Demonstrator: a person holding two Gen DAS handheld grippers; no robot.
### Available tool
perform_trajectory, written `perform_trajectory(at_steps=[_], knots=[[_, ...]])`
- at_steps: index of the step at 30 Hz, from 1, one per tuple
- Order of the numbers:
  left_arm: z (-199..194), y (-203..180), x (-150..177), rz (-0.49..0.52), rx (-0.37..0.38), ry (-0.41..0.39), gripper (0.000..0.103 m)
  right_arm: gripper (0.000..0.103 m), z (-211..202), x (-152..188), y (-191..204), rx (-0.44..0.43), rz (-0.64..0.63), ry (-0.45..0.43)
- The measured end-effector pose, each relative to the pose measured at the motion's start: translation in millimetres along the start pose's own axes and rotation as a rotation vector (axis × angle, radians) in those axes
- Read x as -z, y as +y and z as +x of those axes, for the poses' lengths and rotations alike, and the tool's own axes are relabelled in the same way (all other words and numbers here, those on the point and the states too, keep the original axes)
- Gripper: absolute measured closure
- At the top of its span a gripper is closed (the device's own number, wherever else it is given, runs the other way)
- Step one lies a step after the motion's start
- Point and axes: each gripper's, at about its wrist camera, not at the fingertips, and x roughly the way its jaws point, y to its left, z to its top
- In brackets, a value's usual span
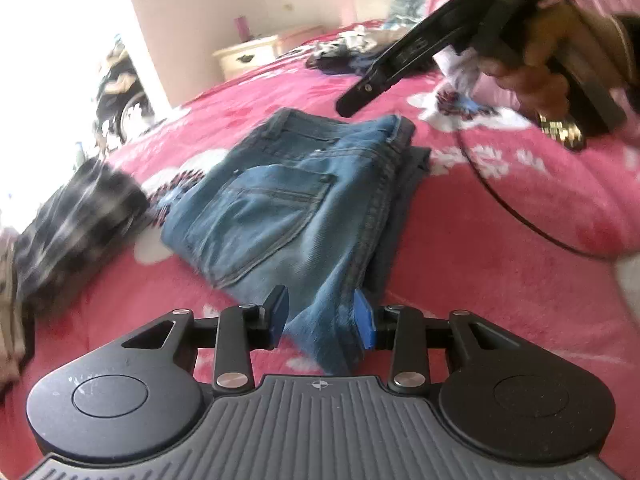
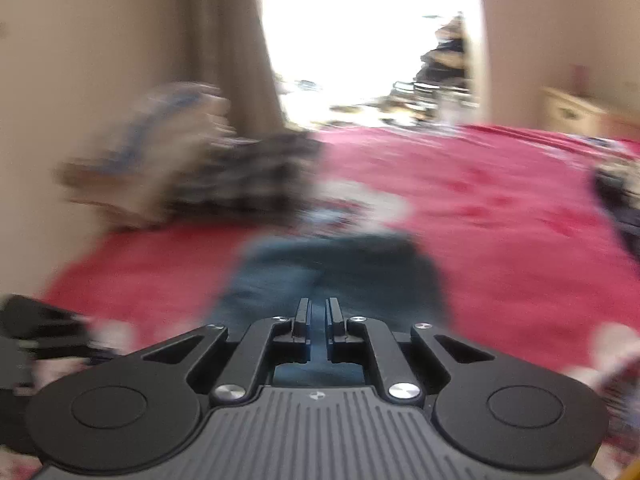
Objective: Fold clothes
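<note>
Folded blue jeans lie on a pink flowered bedspread, back pocket up. My left gripper is open, its blue-padded fingers on either side of the jeans' near corner. My right gripper shows in the left wrist view, held in a hand above the far side of the jeans. In the blurred right wrist view the right gripper has its fingers nearly together with a narrow gap, nothing between them, above the jeans.
A folded dark plaid garment lies left of the jeans. A heap of loose clothes sits at the far end of the bed. A cream nightstand stands beyond. A black cable trails across the bedspread at right.
</note>
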Motion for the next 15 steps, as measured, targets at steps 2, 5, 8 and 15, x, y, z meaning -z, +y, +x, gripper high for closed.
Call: perform_trajectory(at_steps=[2,5,8,15], knots=[[-4,8,2,-0.041,-0.010,0.014,0.067,0.090,18,3,8,-0.142,0.033,0.095],[-5,20,8,-0.125,-0.006,0.066,0.067,0.086,47,21,20,-0.196,0.035,0.283],[-9,32,13,-0.201,-0.011,0.099,0.067,0.086,50,45,31,-0.227,0.040,0.363],[-7,37,6,-0.306,0.063,0.099,0.066,0.086,26,78,37,-0.177,0.118,0.357]])
